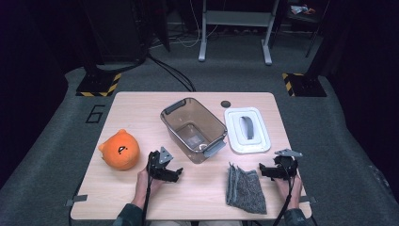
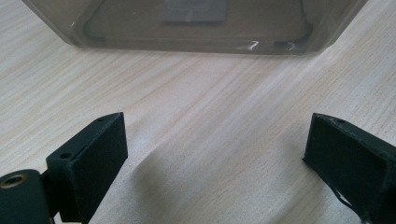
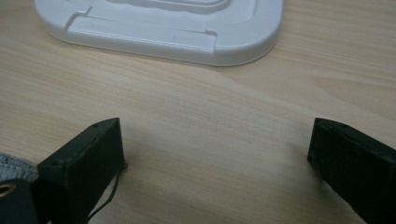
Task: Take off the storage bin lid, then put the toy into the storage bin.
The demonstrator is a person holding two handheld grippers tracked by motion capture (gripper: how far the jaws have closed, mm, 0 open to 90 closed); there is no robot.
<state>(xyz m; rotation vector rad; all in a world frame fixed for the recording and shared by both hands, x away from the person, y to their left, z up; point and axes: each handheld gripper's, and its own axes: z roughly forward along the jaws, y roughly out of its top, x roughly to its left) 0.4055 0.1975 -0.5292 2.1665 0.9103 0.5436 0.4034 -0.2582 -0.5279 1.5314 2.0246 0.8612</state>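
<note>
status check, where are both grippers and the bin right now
Left gripper open, holding nothing, facing the clear bin. Right gripper open, beside the grey cloth, facing the white lid. Bin uncovered; bare table between.

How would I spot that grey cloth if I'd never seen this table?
Start at the wooden table and go to its near edge on the right. The folded grey cloth lies flat there, just left of the right tongs; it is the sole soft, speckled grey thing.
</note>
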